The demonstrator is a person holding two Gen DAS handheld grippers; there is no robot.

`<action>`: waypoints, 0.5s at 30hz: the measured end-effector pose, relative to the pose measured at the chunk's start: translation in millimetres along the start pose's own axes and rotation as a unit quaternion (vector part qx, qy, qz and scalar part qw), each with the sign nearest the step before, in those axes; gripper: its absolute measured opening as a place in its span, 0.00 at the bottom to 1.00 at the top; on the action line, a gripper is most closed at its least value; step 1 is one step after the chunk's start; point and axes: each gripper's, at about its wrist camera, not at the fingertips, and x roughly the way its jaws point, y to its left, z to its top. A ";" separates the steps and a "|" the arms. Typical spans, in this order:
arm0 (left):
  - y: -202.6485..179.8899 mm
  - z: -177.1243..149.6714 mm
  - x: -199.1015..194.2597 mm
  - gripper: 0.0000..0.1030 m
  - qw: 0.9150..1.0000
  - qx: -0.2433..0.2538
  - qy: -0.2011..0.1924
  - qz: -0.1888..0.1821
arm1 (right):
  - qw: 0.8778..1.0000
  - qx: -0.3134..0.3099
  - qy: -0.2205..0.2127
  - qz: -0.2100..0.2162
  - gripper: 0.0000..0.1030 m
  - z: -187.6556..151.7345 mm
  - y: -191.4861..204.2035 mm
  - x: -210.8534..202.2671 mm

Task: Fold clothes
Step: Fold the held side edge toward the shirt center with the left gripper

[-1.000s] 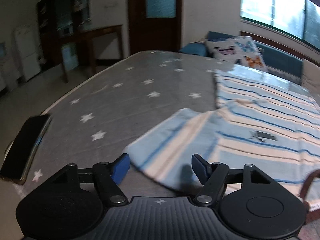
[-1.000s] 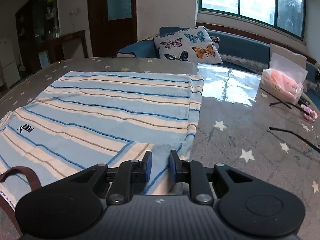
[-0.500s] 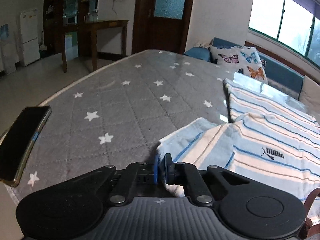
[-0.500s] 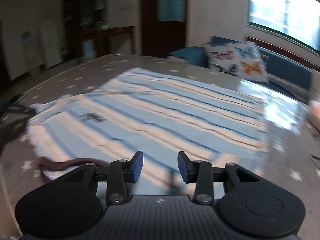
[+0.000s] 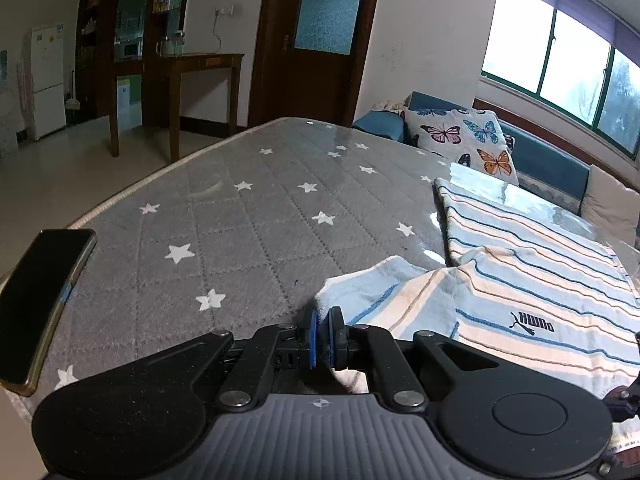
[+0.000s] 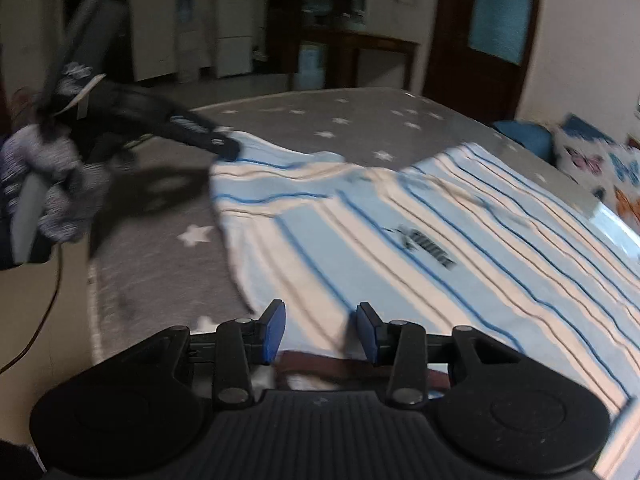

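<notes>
Left hand-held gripper [image 5: 324, 334] clenched on striped shirt [image 6: 400, 240] corner, shirt flat on worktop [image 5: 240, 216]; right hand-held gripper [image 6: 320, 332] released, jaws just widened, nothing pinched; hem lies directly ahead, nearer right.

The right wrist view is blurred all over. In it the logo [image 6: 430, 247] on the striped shirt [image 6: 400, 240] cannot be read, and the gloved hand [image 6: 52, 184] at the left edge is smeared and cut off. In the left wrist view the shirt runs out at the right edge. Its corner disappears between the pads of the left gripper [image 5: 325, 336]. The phone [image 5: 38, 300] is cut by the left edge.
</notes>
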 end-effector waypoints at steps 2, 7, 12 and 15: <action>2.0 -1.8 0.1 0.07 1.000 -0.004 0.004 -0.004 | 1.000 -0.010 -0.005 -0.001 0.38 7.1 4.3 0.5; 7.3 -5.7 -1.3 0.10 1.000 -0.020 0.013 -0.002 | 1.000 0.008 -0.018 -0.003 0.38 30.8 2.1 14.1; 10.1 -10.5 -3.9 0.39 0.999 -0.034 0.023 -0.004 | 1.000 0.011 -0.012 0.027 0.38 42.5 13.5 32.2; 6.5 -12.4 -2.3 0.36 0.999 -0.027 0.023 -0.004 | 1.000 -0.007 -0.005 0.028 0.38 42.8 25.0 40.0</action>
